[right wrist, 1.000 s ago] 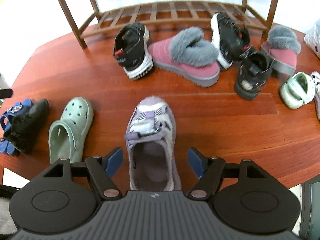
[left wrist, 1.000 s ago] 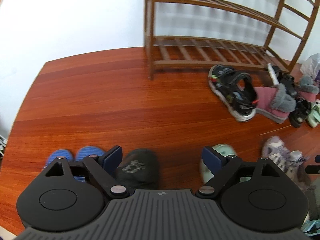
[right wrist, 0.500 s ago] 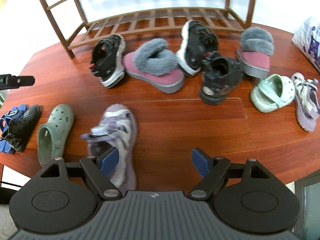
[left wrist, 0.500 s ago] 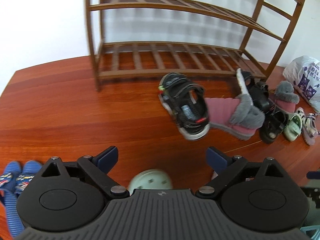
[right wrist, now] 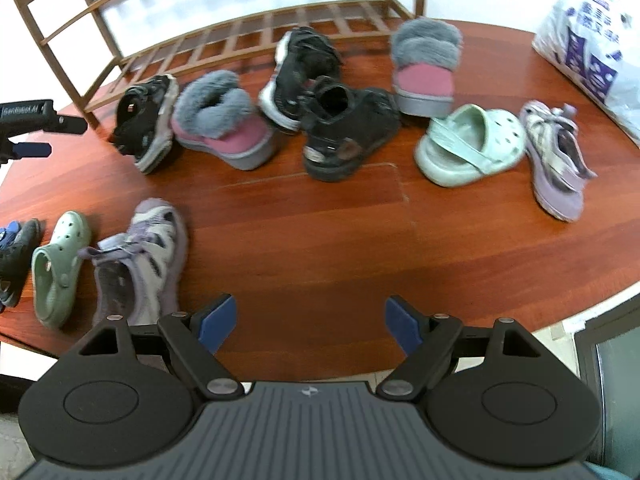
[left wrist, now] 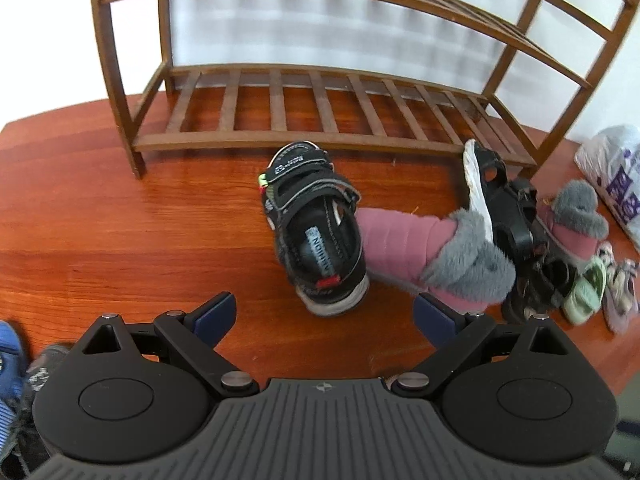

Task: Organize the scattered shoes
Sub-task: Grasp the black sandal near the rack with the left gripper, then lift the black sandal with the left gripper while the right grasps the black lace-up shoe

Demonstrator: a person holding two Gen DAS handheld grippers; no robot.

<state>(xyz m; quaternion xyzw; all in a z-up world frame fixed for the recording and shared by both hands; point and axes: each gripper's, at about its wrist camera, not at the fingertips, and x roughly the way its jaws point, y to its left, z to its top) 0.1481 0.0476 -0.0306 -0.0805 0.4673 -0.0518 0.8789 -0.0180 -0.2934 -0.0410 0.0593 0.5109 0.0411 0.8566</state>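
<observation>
Left gripper (left wrist: 324, 316) is standing wide open with nothing between its blue pads, pointing down at the floor just short of the black sandal (left wrist: 316, 232). That sandal is the nearest shoe to the left gripper and is lying straight ahead of it, sole down, between the gripper and the rack (left wrist: 320, 136). Its long axis is running roughly away from the gripper, heel toward the jaws and toe toward the rack's bottom shelf, canted slightly left. So the jaws are spanning across its width, which looks like the right alignment for a side pinch. The pink boot (left wrist: 420, 256) is touching the sandal's right side, toe against it, which is leaving little room for the right-hand pad.

Right gripper (right wrist: 308, 320) is also wide open and empty, hovering over bare floor (right wrist: 320, 248) well in front of the rack. No shoe is lying between its pads. The purple sneaker (right wrist: 140, 256) is sitting just left of its left pad, heel toward the gripper, and the black shoe (right wrist: 344, 132) is farther ahead toward the rack. The other purple sneaker (right wrist: 556, 160) and the green clog (right wrist: 468, 144) are off to the right, well apart from it.

Judgement: the left hand is nearer to a grasp, on the sandal; the rack shelf behind it is empty.
</observation>
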